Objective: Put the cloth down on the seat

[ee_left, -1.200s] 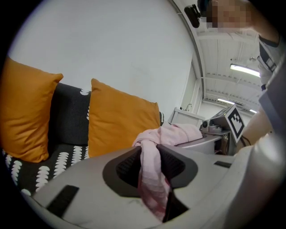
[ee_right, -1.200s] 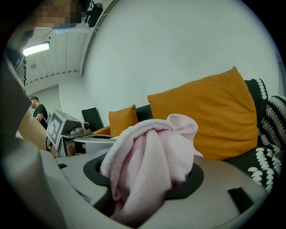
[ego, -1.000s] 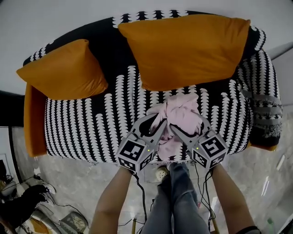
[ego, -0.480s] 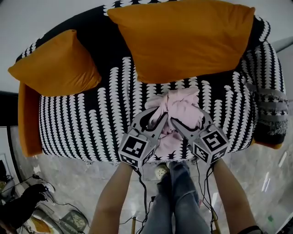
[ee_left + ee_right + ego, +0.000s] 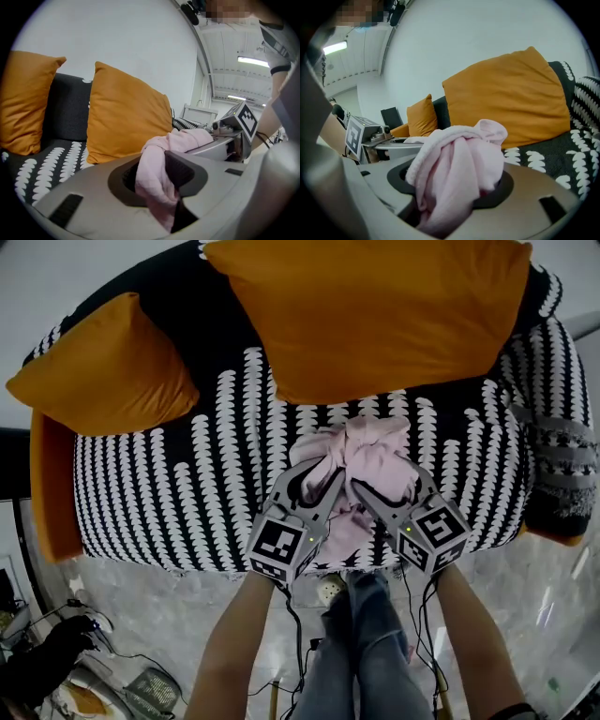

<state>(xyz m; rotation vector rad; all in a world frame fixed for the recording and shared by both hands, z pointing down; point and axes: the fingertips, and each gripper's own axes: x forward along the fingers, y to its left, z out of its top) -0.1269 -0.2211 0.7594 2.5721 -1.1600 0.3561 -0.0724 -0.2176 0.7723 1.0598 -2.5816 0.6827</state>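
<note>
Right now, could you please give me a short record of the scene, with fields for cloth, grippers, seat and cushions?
cloth: pink, bunched, held by both grippers over the seat's front
left gripper: shut on cloth
right gripper: shut on cloth
seat: black with white pattern
cushions: two, orange, the larger behind the cloth, the smaller to the left

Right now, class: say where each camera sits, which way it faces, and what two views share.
Head view: on the person's head, looking steeply down at the sofa; shows forearms, legs, left gripper, right gripper.
Left gripper view: rides the left gripper, looks along its jaws, shut on the cloth, toward the cushion; right gripper shows.
Right gripper view: same on the right gripper, jaws shut on the cloth; left gripper shows.
Shared: cloth, cushion.
</note>
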